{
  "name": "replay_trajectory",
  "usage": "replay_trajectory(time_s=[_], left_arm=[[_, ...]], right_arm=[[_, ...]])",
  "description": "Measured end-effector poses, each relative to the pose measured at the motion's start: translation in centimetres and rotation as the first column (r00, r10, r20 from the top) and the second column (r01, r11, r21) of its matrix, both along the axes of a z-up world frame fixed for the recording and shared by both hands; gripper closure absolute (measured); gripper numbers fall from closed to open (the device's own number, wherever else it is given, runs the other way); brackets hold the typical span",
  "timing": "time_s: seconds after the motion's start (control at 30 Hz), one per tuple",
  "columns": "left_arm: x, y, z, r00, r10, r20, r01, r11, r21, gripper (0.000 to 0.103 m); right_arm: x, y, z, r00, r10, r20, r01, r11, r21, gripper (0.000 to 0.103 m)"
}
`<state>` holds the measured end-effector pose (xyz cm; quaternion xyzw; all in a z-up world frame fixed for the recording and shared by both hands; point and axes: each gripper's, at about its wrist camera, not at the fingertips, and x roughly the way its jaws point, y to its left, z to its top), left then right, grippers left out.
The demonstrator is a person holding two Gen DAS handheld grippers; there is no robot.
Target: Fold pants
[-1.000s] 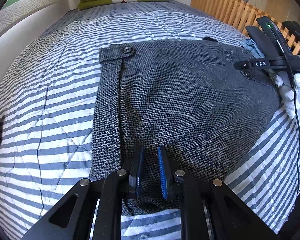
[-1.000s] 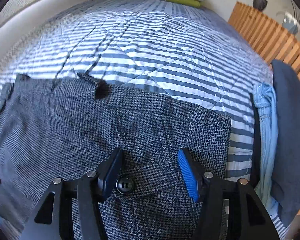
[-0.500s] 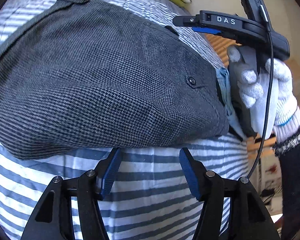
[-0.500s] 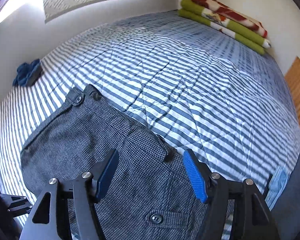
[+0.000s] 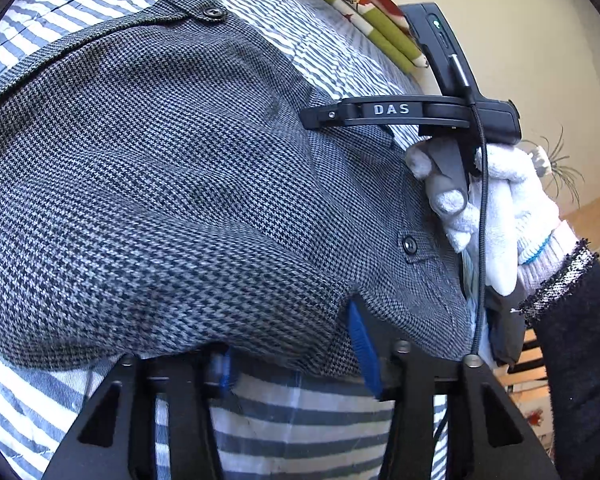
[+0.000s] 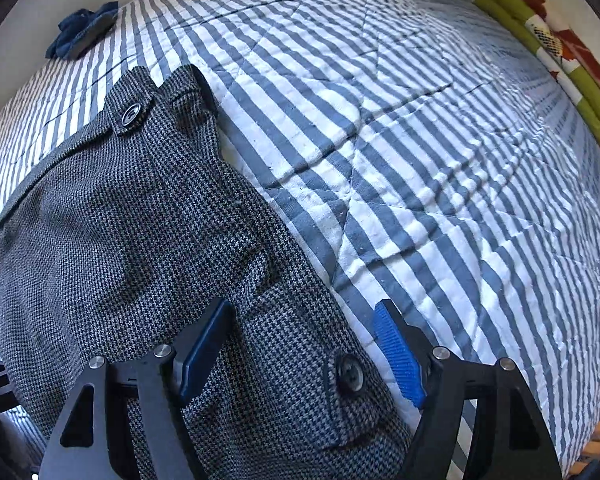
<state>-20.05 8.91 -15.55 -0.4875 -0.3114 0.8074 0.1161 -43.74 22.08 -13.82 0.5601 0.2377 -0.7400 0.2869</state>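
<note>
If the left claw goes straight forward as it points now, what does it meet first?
The left claw would likely first meet the near edge of the grey houndstooth pants, which already drapes over its open fingertips. Depth is unclear, so contact may exist already.

A quilted bedspread (image 6: 420, 152) with blue and white stripes covers the bed. At its far edge, against the pale wall (image 5: 532, 48), lie folded blankets (image 6: 556, 48) in green, white and red. A dark blue cloth (image 6: 82, 32) lies near the other corner. A wooden slatted frame (image 5: 528, 360) is beside the bed, and a thin-leaved plant (image 5: 560, 164) stands further away.
</note>
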Motion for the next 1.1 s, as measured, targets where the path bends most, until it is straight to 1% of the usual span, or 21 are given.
replay_trajectory(time_s=[0.07,0.1,0.17,0.23,0.27,0.3,0.33,0.37,0.4,0.5,0.57,0.63,0.67,0.73,0.77,0.87,0.93,1.0,1.03,1.07,1.1], left_arm=[[-0.1,0.3,-0.3,1.000,0.005,-0.010,-0.005,1.000,0.002,0.070],[-0.1,0.4,-0.4,1.000,0.004,-0.011,-0.004,1.000,0.007,0.073],[-0.3,0.5,-0.8,1.000,0.008,-0.008,-0.007,1.000,0.026,0.081],[-0.4,0.3,-1.1,1.000,0.010,0.003,-0.010,0.998,0.056,0.084],[-1.2,0.2,-1.0,1.000,0.005,0.006,-0.006,0.998,0.065,0.086],[-1.3,0.0,-1.1,1.000,-0.001,0.008,0.001,0.998,0.070,0.087],[-1.3,-0.4,-1.2,1.000,-0.010,0.009,0.009,0.997,0.076,0.089],[-1.1,-0.6,-1.1,1.000,-0.017,0.010,0.017,0.996,0.083,0.091],[-0.8,-0.7,-0.9,1.000,-0.025,0.011,0.024,0.996,0.089,0.092],[0.5,-1.1,0.5,0.998,-0.053,-0.015,0.054,0.995,0.085,0.097],[2.4,-1.4,2.1,0.996,-0.071,-0.059,0.074,0.996,0.050,0.099],[3.9,-2.3,3.8,0.992,-0.079,-0.094,0.082,0.996,0.030,0.099],[4.4,-3.1,4.5,0.991,-0.080,-0.104,0.084,0.996,0.030,0.099],[5.8,-4.6,6.2,0.988,-0.079,-0.130,0.083,0.996,0.020,0.099],[6.4,-5.4,7.2,0.986,-0.082,-0.145,0.085,0.996,0.013,0.100],[9.0,-8.7,10.5,0.978,-0.095,-0.187,0.099,0.995,0.011,0.100],[10.6,-11.7,13.4,0.968,-0.103,-0.230,0.106,0.994,0.000,0.100],[12.0,-14.1,16.4,0.956,-0.124,-0.267,0.132,0.991,0.011,0.100],[12.9,-14.8,17.8,0.948,-0.145,-0.285,0.155,0.988,0.013,0.100],[14.1,-16.8,19.6,0.938,-0.167,-0.305,0.177,0.984,0.005,0.100],[14.9,-17.2,21.0,0.927,-0.192,-0.323,0.198,0.980,-0.016,0.100]], right_arm=[[-0.7,0.5,-0.4,0.999,0.000,0.051,0.004,0.998,-0.066,0.032],[-0.9,0.8,-0.5,0.998,0.002,0.065,0.004,0.996,-0.090,0.032],[-0.9,1.1,-0.6,0.998,0.017,0.066,-0.009,0.993,-0.116,0.033],[-0.8,1.2,-0.5,0.997,0.031,0.068,-0.023,0.992,-0.122,0.046],[-0.7,1.1,-0.3,0.996,0.037,0.079,-0.026,0.991,-0.130,0.059],[-0.5,1.1,-0.1,0.996,0.033,0.086,-0.022,0.992,-0.127,0.067],[-0.2,0.9,0.1,0.996,0.032,0.080,-0.023,0.993,-0.113,0.073],[0.1,0.9,0.5,0.996,0.051,0.074,-0.043,0.994,-0.100,0.083],[0.7,0.7,0.9,0.997,0.056,0.062,-0.051,0.995,-0.083,0.088],[2.6,0.9,2.7,0.999,0.038,0.025,-0.035,0.995,-0.093,0.092],[4.1,1.8,4.6,1.000,-0.007,0.004,0.008,0.987,-0.162,0.092],[6.0,3.3,6.9,0.997,-0.078,-0.003,0.075,0.963,-0.259,0.092],[7.1,4.0,8.0,0.993,-0.115,-0.006,0.108,0.947,-0.304,0.092],[9.8,4.8,9.9,0.979,-0.203,-0.002,0.186,0.899,-0.396,0.093],[10.6,4.5,10.5,0.971,-0.239,-0.003,0.215,0.881,-0.422,0.093],[15.0,5.9,12.9,0.937,-0.349,0.013,0.303,0.795,-0.525,0.093],[18.4,6.8,14.5,0.906,-0.421,0.046,0.363,0.716,-0.596,0.093],[21.6,8.2,15.9,0.868,-0.489,0.090,0.414,0.610,-0.676,0.093],[23.1,8.9,16.3,0.849,-0.510,0.137,0.442,0.546,-0.712,0.093],[24.7,9.1,16.7,0.836,-0.521,0.173,0.461,0.494,-0.737,0.093],[26.6,9.0,17.2,0.825,-0.535,0.183,0.466,0.459,-0.757,0.093]])
